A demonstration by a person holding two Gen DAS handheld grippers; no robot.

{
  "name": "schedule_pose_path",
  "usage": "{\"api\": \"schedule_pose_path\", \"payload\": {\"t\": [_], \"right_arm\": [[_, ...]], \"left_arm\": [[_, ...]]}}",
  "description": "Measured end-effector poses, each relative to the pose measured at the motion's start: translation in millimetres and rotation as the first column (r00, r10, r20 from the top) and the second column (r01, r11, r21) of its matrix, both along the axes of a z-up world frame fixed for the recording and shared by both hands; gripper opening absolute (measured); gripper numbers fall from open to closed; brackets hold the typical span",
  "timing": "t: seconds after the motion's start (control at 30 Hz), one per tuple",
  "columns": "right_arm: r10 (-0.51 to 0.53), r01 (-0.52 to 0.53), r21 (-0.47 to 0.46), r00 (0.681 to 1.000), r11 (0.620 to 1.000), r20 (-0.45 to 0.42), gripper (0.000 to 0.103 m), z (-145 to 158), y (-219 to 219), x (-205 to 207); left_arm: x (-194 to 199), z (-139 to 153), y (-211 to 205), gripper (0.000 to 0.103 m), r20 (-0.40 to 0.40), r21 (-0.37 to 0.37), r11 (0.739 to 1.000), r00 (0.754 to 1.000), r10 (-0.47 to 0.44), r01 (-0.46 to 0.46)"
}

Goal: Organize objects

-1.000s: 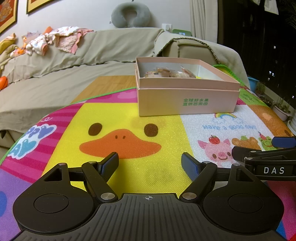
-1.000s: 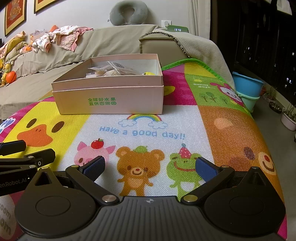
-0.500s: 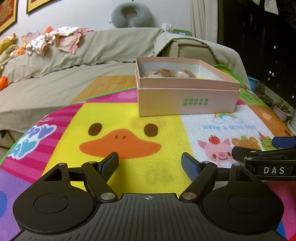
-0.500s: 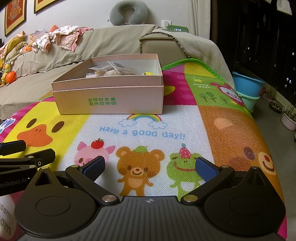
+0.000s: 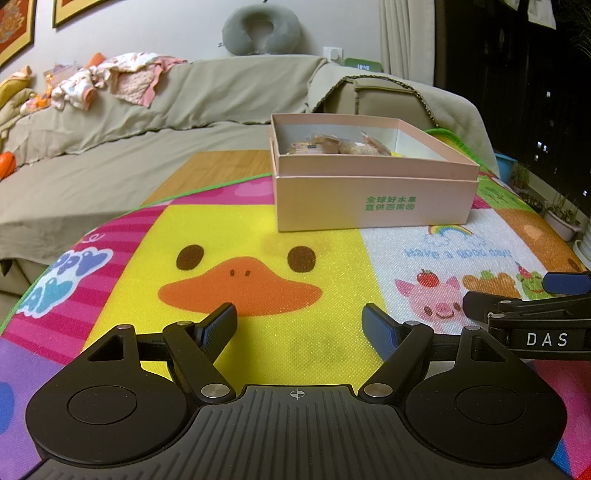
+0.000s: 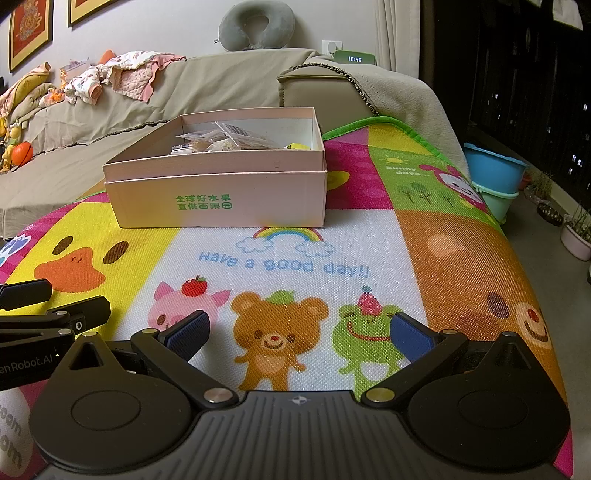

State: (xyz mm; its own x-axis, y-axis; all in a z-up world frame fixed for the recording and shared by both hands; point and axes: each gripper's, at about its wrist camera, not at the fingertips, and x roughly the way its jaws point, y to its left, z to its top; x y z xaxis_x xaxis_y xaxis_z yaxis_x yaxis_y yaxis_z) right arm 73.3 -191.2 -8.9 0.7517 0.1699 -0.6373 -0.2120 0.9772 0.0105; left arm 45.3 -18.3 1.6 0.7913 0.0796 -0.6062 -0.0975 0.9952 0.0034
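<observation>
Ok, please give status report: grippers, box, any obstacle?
Left gripper open, empty. Right gripper open, empty. Pink box on mat, packets inside. Nothing between grippers and box.

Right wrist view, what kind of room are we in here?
Most likely a home living room: a cloth-covered sofa with a neck pillow on top, a cartoon play mat under the pink box, and dark windows suggesting night.

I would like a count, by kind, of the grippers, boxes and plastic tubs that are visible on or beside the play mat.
Grippers: 2, the left gripper and the right gripper, both open
Pink box: 1
Plastic tubs: 2, a blue tub stacked in a pale green tub
Total: 5
</observation>
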Motion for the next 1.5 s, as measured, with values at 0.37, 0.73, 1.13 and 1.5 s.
{"api": "schedule_pose_path", "payload": {"t": [0.37, 0.73, 1.13, 1.5], "right_arm": [[0.0, 0.0, 0.0, 1.0, 1.0, 0.0, 0.103, 0.0, 0.3, -1.0], [-0.001, 0.001, 0.0, 1.0, 1.0, 0.0, 0.103, 0.2, 0.3, 0.3], [-0.001, 0.001, 0.0, 1.0, 1.0, 0.0, 0.103, 0.2, 0.3, 0.4], [-0.001, 0.001, 0.0, 1.0, 1.0, 0.0, 0.103, 0.2, 0.2, 0.0]], "left_arm": [[0.3, 0.0, 0.1, 0.082, 0.0, 0.0, 1.0, 1.0, 0.0, 0.0], [3.1, -0.8, -0.1, 0.082, 0.0, -0.005, 1.0, 1.0, -0.001, 0.001], [2.4, -1.7, -1.1, 0.082, -0.002, 0.006, 1.0, 1.0, -0.002, 0.002], [2.8, -2.2, 0.6, 0.082, -0.002, -0.001, 1.0, 1.0, -0.002, 0.002]]}}
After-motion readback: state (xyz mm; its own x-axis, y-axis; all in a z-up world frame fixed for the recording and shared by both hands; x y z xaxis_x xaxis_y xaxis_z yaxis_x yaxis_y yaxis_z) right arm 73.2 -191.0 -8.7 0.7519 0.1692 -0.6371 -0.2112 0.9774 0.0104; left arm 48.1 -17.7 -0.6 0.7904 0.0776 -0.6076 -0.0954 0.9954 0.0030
